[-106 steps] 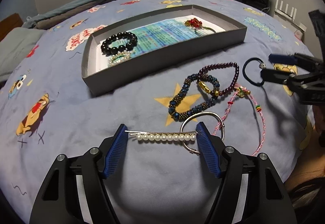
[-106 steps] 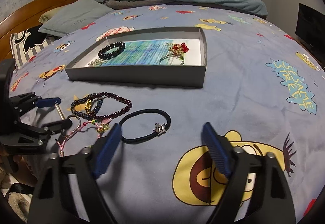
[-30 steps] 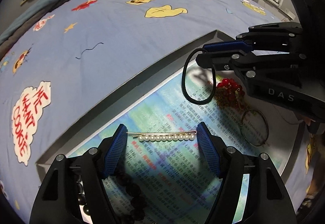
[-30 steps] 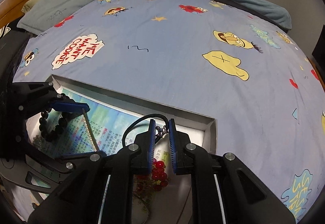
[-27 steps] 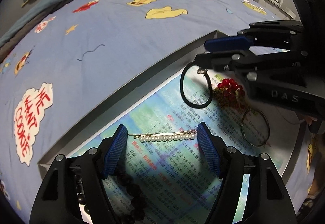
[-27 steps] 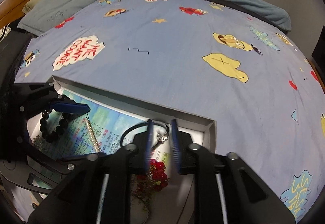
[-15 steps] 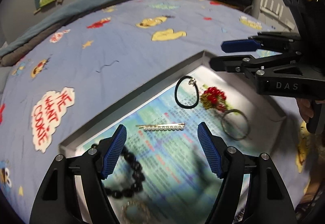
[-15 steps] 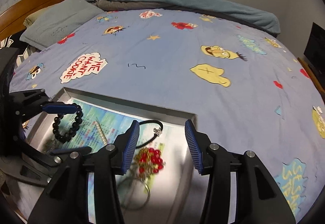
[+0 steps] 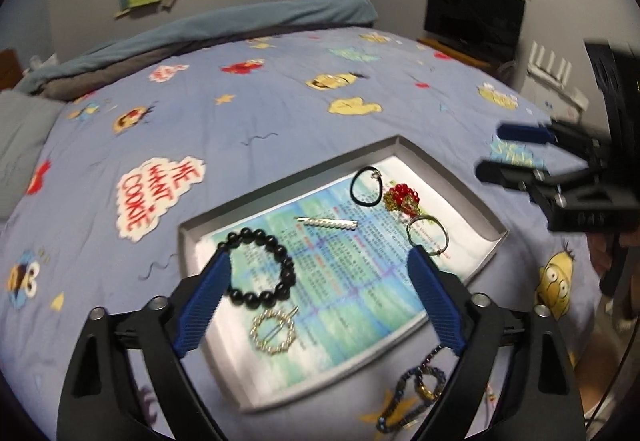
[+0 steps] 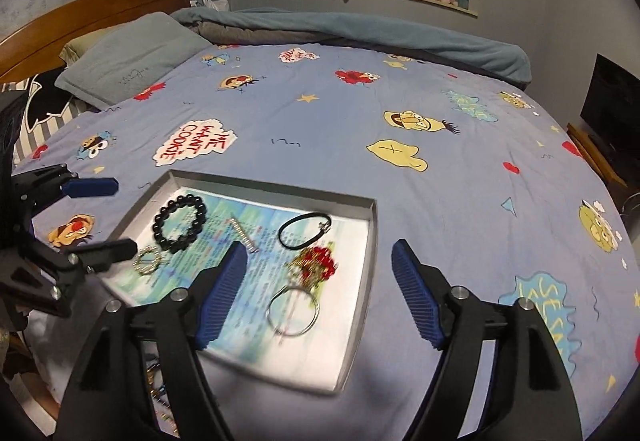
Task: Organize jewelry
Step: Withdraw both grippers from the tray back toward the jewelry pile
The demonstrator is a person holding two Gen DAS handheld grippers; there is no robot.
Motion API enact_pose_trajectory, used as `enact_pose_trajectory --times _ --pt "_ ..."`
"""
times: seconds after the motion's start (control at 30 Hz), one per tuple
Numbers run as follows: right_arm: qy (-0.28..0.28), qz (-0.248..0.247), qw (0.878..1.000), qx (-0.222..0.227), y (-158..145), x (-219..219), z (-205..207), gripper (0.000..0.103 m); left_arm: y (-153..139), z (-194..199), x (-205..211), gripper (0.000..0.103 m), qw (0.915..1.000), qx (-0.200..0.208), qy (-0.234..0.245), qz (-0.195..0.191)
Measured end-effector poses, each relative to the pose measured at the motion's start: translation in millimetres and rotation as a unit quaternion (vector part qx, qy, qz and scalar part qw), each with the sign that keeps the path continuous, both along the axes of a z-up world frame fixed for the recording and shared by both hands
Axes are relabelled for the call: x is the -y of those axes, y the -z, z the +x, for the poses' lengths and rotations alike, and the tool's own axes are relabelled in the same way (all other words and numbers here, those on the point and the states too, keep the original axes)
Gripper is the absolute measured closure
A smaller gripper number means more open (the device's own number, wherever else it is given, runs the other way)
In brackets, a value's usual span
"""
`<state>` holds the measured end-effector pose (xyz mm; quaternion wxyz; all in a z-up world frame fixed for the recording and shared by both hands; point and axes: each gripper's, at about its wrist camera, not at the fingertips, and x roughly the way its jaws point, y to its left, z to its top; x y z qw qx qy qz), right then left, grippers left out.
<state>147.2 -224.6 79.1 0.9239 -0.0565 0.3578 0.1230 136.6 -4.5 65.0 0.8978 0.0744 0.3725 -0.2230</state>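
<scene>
From my left wrist view, the left gripper [image 9: 318, 299] hangs above the tray [image 9: 494, 225], jaws opening and empty; the pearl hair clip [image 9: 328, 222] lies mid-tray, released for sorting.

From my right wrist view, the right gripper [image 10: 320, 295] jaws are opening, empty; the black hair tie [image 10: 304, 229] rests near the tray's far wall.

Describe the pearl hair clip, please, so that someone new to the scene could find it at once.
On the blue cartoon bedsheet lies a shallow grey tray lined with printed paper. Near its middle, between the black bead bracelet and the black hair tie, lies the pearl hair clip: the only straight piece, a thin bar with a row of white pearls.
</scene>
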Motion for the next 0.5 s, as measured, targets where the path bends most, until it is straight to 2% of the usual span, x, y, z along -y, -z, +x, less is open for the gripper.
enact_pose_trajectory --times 0.33,0.5 --pt "-0.001 -0.002 1.000 0.006 -1.8 -7.7 -40.4 0.017 -6.6 -40.4 -31.9 0.011 0.9989 0.010 -0.044 -0.010" --pt "0.001 -0.001 1.000 0.017 -3.4 -11.0 -56.7 0.008 -6.8 -62.9 -40.8 0.010 0.9980 0.025 -0.058 -0.004"
